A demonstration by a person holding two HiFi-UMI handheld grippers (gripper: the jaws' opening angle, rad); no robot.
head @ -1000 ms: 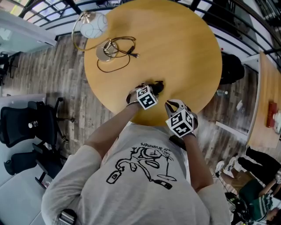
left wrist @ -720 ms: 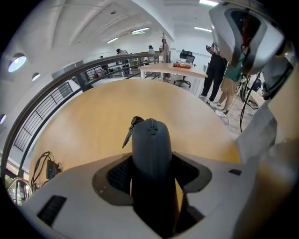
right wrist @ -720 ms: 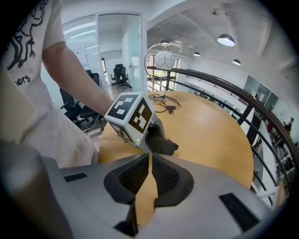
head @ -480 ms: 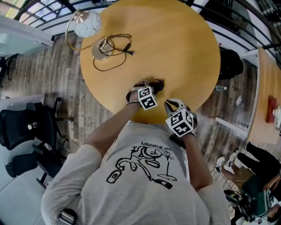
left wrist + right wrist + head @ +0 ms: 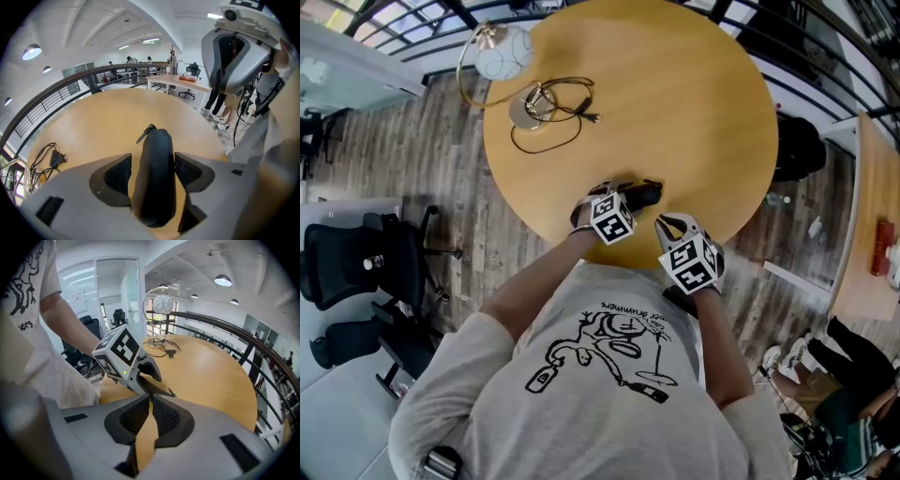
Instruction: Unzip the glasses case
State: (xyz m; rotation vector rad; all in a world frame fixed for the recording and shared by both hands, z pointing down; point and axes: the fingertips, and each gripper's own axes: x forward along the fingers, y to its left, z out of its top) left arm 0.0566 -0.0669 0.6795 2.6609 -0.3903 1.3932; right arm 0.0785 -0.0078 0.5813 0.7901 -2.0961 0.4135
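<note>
At the near edge of the table point(image 5: 675, 94) the glasses case point(image 5: 154, 187) lies between the opening jaws of the left gripper point(image 5: 153, 161), apparently to brace it, while the right gripper point(image 5: 150, 416) waits alongside, jaws together and empty.

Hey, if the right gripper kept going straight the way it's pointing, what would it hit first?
Probably the left gripper, right ahead, its jaws opening around the glasses case. Depth is unclear, so possibly the table.
</note>
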